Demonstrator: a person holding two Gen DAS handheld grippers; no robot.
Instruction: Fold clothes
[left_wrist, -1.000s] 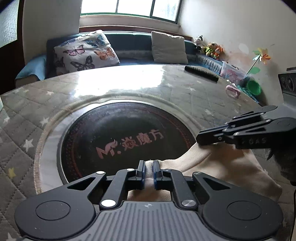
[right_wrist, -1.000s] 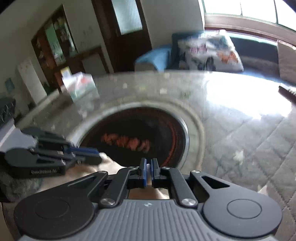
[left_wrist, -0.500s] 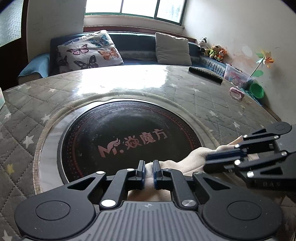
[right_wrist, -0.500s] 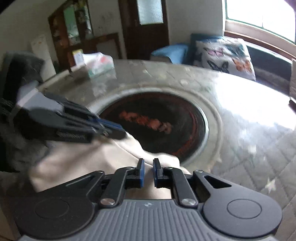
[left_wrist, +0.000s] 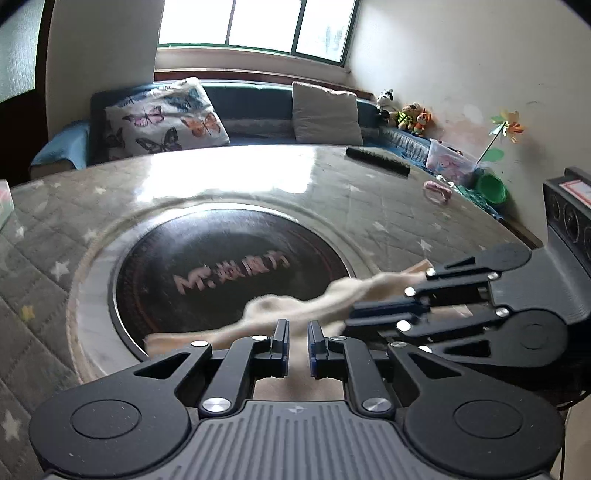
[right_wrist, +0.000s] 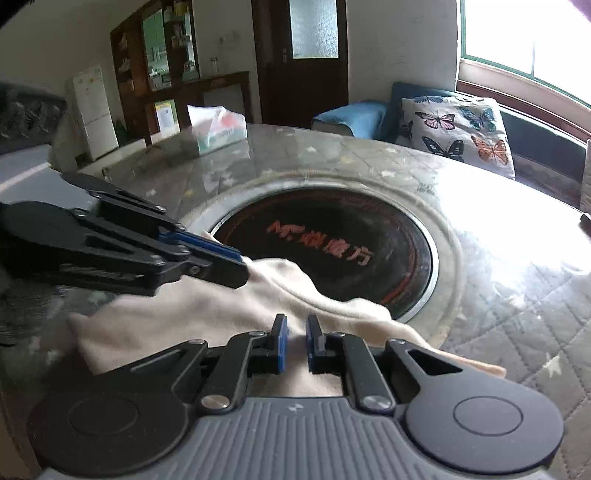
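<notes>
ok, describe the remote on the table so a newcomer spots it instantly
Start at the big round table with the grey star-quilted cover, then look to its far edge, just before the blue sofa under the window. The long flat black remote control lies there alone, dark and straight-edged, unlike the small pink looped item nearer the table's right rim.

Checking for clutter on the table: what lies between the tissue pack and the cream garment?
Right wrist view: only bare quilted table cover between the tissue pack and the cream garment, with the left hand-held gripper overhanging it.
</notes>
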